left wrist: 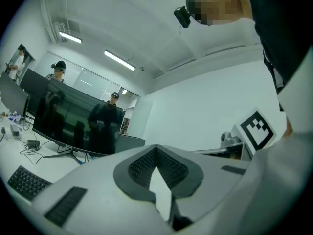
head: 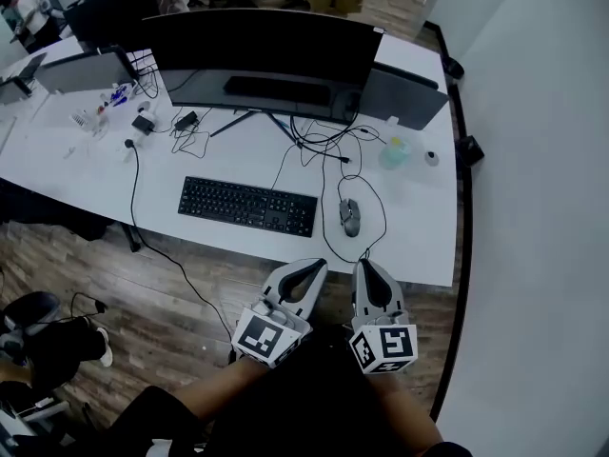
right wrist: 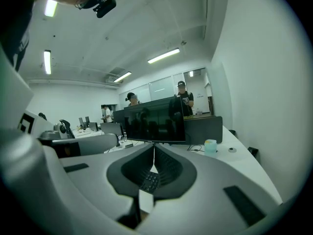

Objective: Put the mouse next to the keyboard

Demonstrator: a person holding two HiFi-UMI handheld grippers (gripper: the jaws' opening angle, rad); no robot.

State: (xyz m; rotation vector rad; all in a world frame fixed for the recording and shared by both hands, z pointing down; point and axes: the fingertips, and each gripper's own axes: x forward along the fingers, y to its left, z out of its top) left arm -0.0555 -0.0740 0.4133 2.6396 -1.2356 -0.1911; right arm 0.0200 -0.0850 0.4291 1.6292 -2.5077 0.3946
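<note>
Find the mouse (head: 350,216) on the desk (head: 419,246), just beside the right end of the keyboard (head: 247,205) and apart from it; trace its cable (head: 376,198) looping back toward the monitor (head: 262,50); judging by that, little or nothing left to shift; note the left gripper (head: 317,266) and right gripper (head: 367,267) low over the lap, short of the desk edge, each pressed together on nothing

To move the mouse well: spread the right gripper first; come down from above; pinch across the two long sides, not over the wheel; lift only a little, since the cable will likely drag; set down parallel to the keyboard, close but not touching; let go only once flat; keep the left gripper clear of the keys

Cannot see the mouse in either gripper view; can make out only a sliver of the keyboard between the right gripper's jaws; cannot follow the cable through the tangle under the monitor; cannot identify the small items (head: 95,117) at the far left of the desk; cannot see the desk's left end, cut off at the frame edge
</note>
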